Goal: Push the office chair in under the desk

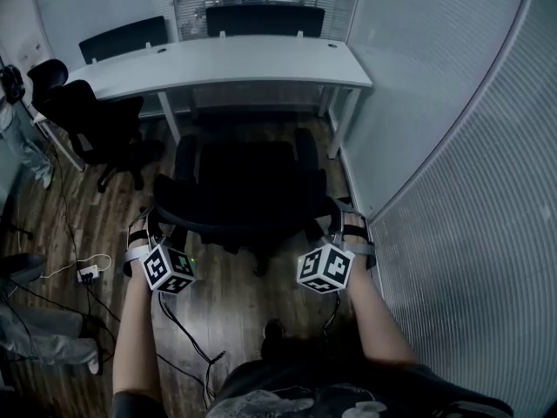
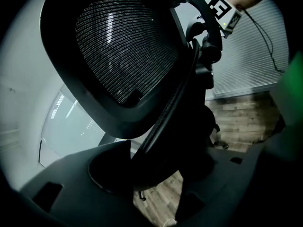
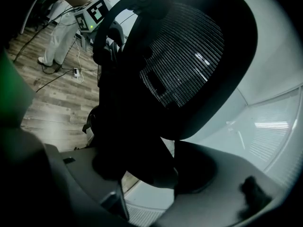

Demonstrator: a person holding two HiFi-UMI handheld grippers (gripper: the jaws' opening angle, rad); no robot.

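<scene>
A black office chair (image 1: 248, 185) with a mesh backrest (image 2: 123, 46) stands on the wood floor, its seat facing the white desk (image 1: 218, 64) just ahead of it. My left gripper (image 1: 155, 225) sits at the backrest's left edge. My right gripper (image 1: 338, 223) sits at its right edge. In the left gripper view the backrest's frame (image 2: 165, 112) runs down between the two jaws and fills the gap. The right gripper view shows the same, the frame (image 3: 137, 126) lying between that gripper's jaws. The chair's base and wheels are mostly hidden under the seat.
Another black chair (image 1: 91, 120) stands at the desk's left end, and two more (image 1: 265, 17) behind it. Cables and a power strip (image 1: 87, 273) lie on the floor at left. A ribbed partition wall (image 1: 452, 172) runs close along the right. A person's legs (image 1: 22, 142) show far left.
</scene>
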